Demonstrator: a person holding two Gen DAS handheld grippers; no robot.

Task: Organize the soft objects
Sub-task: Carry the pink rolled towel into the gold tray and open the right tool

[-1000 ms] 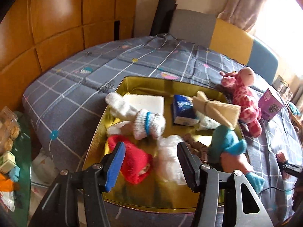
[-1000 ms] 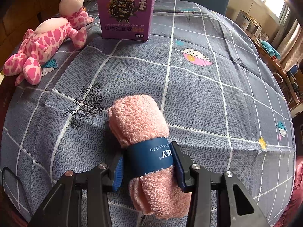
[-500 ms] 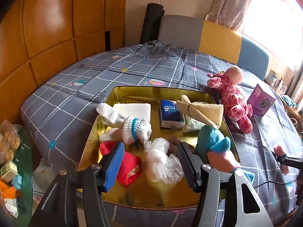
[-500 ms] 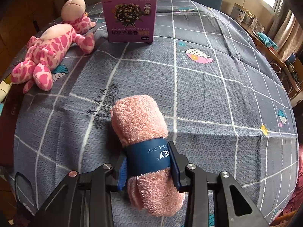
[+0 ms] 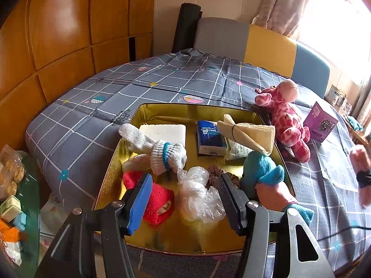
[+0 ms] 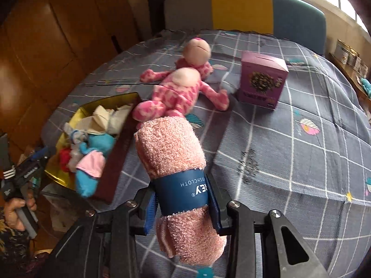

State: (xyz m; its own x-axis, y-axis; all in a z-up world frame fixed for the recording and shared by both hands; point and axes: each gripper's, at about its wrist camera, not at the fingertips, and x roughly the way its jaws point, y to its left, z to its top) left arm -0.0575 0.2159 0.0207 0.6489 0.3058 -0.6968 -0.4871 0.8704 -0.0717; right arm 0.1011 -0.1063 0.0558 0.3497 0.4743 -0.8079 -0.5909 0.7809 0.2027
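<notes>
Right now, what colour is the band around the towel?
Dark blue band on the pink towel; right wrist view.

A gold metal tray (image 5: 266,125) sits on a grey bedspread (image 5: 185,81) checked with white lines and small coloured motifs. Inside the tray: a red knitted item (image 5: 160,199), white gloves banded in blue (image 5: 160,148), a teal and pink plush (image 5: 266,176), a blue tissue pack (image 5: 209,136). Beside the tray lies a pink spotted giraffe (image 6: 178,90), then a purple box (image 6: 263,83). A pink towel roll (image 6: 171,148) wears a navy band.
</notes>
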